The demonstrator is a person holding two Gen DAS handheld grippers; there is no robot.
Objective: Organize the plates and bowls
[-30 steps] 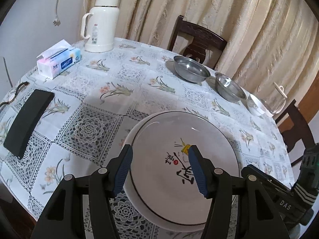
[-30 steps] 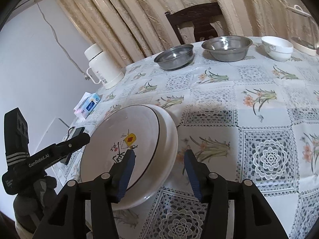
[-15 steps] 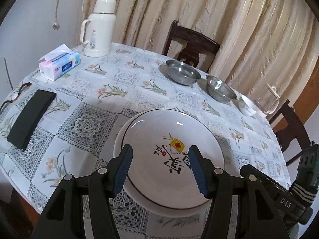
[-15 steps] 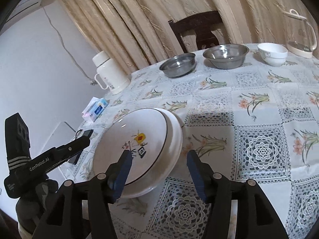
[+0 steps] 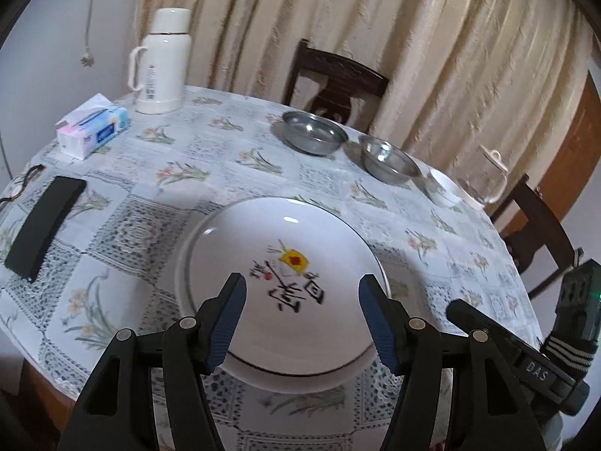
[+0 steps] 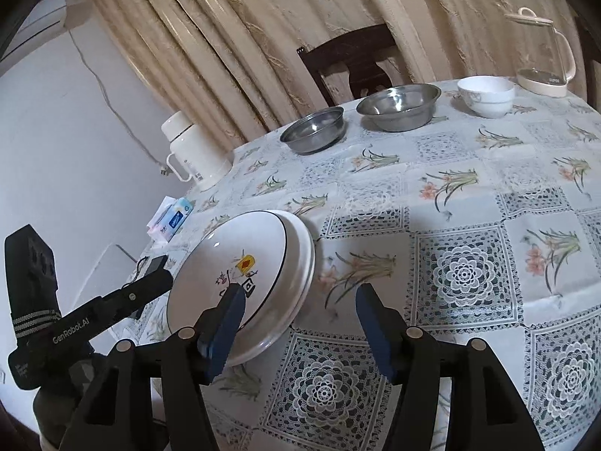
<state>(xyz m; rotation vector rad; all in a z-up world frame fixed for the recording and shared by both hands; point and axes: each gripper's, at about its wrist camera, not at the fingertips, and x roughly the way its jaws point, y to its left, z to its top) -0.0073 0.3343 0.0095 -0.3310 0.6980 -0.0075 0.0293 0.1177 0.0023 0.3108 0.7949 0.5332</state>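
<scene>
Both tools had pulled back and up from the plates since a second earlier, so more of the table came into view. The left tool stood wide, holding nothing, its blue fingers above the near half of the stacked plates. The right tool was equally wide and empty, just right of that stack. The plates lay flat near the table's front edge. The left view alone showed a black case on the table's left side. The right view showed clearly the two steel bowls, the white bowl and the kettle at the far edge.
</scene>
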